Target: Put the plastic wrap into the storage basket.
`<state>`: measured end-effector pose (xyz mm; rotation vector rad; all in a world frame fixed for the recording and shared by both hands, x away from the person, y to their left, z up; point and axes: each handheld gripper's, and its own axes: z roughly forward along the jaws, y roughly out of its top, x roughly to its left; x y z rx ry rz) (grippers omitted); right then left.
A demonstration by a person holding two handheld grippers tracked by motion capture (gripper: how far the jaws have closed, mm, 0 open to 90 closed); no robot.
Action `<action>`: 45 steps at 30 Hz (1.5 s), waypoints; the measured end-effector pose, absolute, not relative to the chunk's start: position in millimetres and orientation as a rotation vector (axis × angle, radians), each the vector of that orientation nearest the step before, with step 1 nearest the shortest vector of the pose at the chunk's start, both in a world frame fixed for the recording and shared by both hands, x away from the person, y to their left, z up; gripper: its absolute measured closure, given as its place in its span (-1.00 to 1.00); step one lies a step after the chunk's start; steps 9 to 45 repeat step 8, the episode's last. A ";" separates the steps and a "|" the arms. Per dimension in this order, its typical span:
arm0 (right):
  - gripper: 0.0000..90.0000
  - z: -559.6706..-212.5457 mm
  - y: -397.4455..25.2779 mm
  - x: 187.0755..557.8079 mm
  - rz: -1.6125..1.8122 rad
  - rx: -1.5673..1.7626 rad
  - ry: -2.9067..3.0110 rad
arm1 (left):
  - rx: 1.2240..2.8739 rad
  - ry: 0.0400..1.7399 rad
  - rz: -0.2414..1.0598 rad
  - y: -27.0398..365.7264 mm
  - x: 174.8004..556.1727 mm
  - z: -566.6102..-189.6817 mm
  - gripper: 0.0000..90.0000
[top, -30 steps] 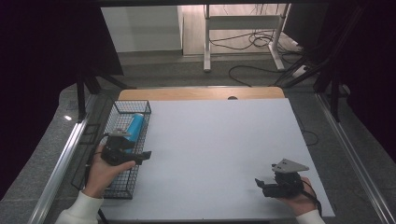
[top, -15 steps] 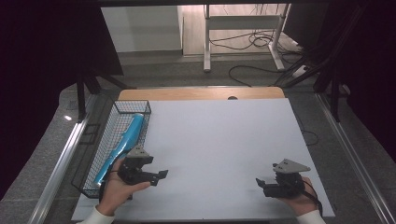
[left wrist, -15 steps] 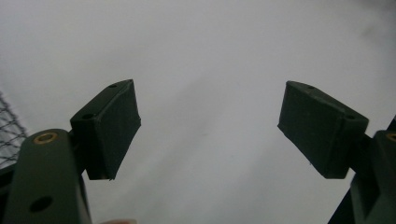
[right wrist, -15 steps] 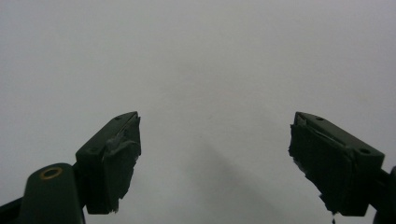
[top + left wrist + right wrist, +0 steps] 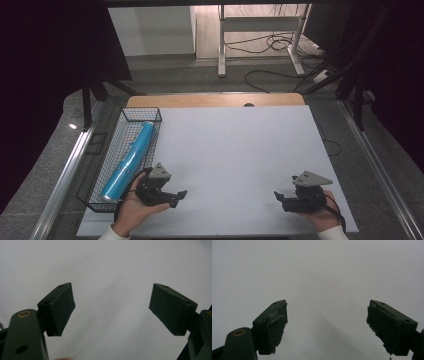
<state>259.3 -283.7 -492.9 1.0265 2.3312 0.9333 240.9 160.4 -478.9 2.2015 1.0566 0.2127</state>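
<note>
The left gripper hovers over the white desk, its 2 jaws spread apart with nothing between them. The blue tube lies in the wire basket, just beside and behind those jaws. The right gripper has its jaws apart too, gripping nothing.

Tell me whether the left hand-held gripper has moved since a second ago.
Yes. The left hand-held gripper has come out of the wire basket toward the person and now sits on the white tabletop beside the basket's near end.
</note>
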 end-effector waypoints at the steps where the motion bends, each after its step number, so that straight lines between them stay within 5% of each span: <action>1: -0.62 -492.7 -283.7 259.3 0.937 1.027 2.328 | 2.200 1.055 0.208 161.0 241.2 -478.8 -0.55; 45: -0.62 -490.9 -284.8 259.5 0.970 1.032 2.311 | 2.183 1.064 0.217 163.7 240.5 -478.2 -0.55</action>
